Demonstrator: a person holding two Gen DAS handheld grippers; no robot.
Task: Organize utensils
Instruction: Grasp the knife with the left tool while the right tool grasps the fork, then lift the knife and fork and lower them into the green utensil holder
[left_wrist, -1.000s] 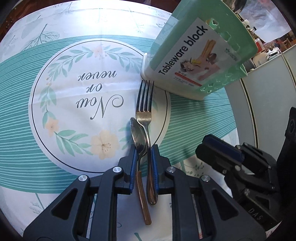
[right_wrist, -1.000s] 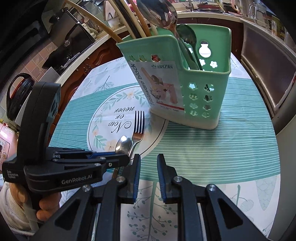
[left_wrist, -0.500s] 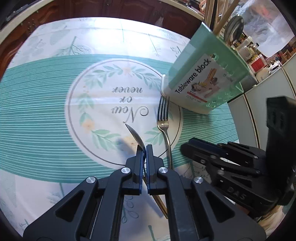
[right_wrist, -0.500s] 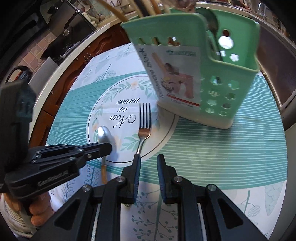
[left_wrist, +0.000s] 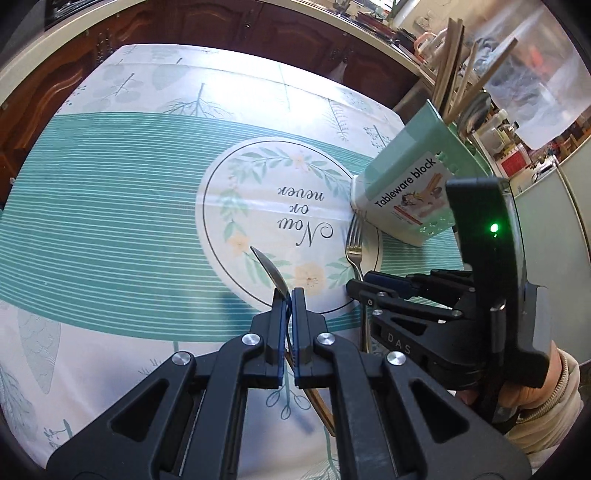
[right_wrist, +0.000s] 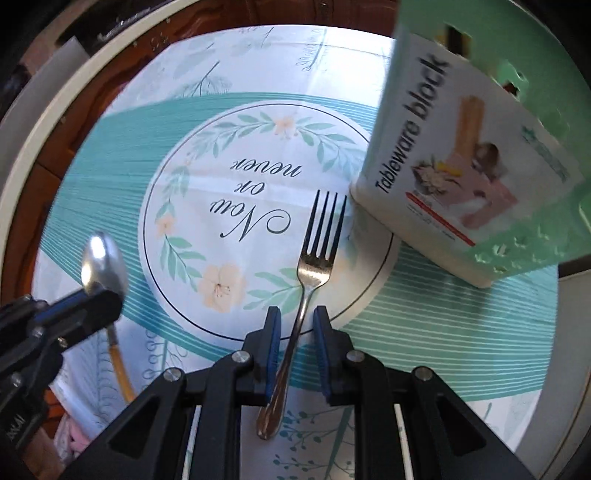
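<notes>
The left gripper (left_wrist: 289, 295) is clamped tight on a spoon (left_wrist: 269, 268) just behind its bowl. Right of it, the right gripper (right_wrist: 295, 317) sits low with its jaws apart, straddling a fork (right_wrist: 317, 254) handle without touching it.

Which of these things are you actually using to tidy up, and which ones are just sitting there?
Part of the job:
- spoon, clamped in the left gripper
- fork, lying on the table between the open fingers of the right gripper
- green tableware block, already holding utensils

Just there:
- tablecloth
- wooden cabinets
</notes>
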